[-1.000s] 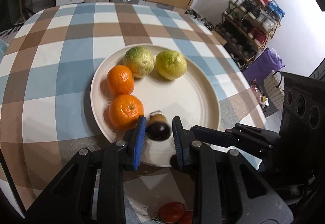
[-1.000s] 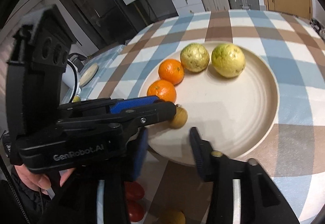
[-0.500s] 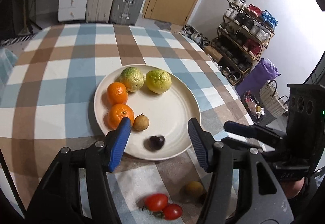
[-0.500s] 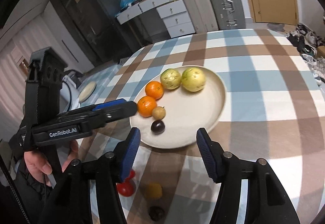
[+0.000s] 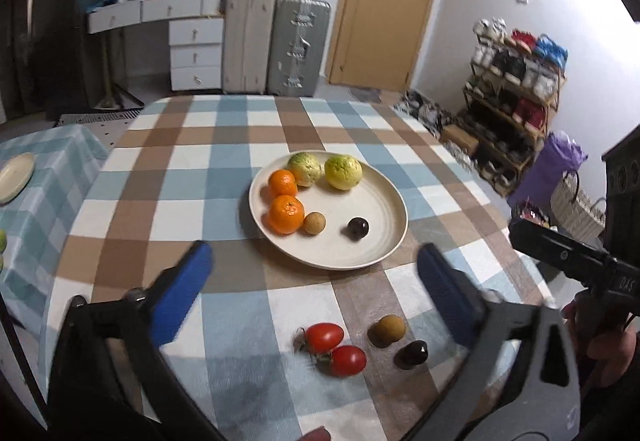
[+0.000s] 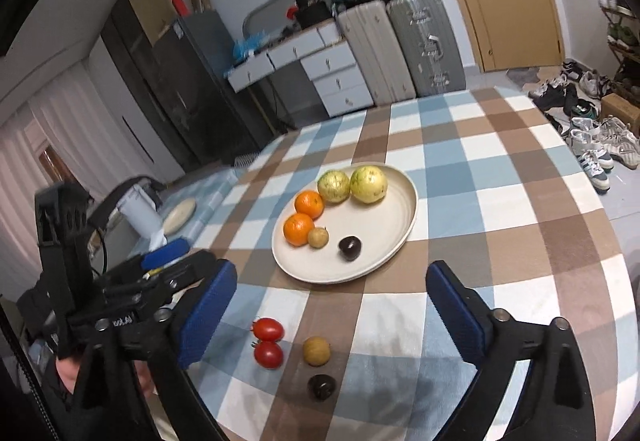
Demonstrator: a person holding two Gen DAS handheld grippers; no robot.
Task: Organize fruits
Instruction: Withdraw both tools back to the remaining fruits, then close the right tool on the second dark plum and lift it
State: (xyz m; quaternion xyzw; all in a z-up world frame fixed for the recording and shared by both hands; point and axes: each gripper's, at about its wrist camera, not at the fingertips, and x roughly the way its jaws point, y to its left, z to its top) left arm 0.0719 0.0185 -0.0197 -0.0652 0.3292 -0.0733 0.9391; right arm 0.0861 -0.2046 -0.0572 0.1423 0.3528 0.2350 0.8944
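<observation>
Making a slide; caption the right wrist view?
Open right gripper above four loose fruits, six more on the plate.

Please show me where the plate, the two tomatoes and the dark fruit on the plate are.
plate (image 5: 384,197): left wrist view, bare inner surface.
two tomatoes (image 5: 323,337): left wrist view, skin of the farther tomato.
dark fruit on the plate (image 6: 350,247): right wrist view, its top.

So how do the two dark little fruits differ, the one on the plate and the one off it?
The dark fruit on the plate lies inside the cream plate, alone in its bare part. The dark fruit on the cloth lies on the checked tablecloth, close beside a tan fruit and two tomatoes. Both look small, round and nearly black.
</observation>
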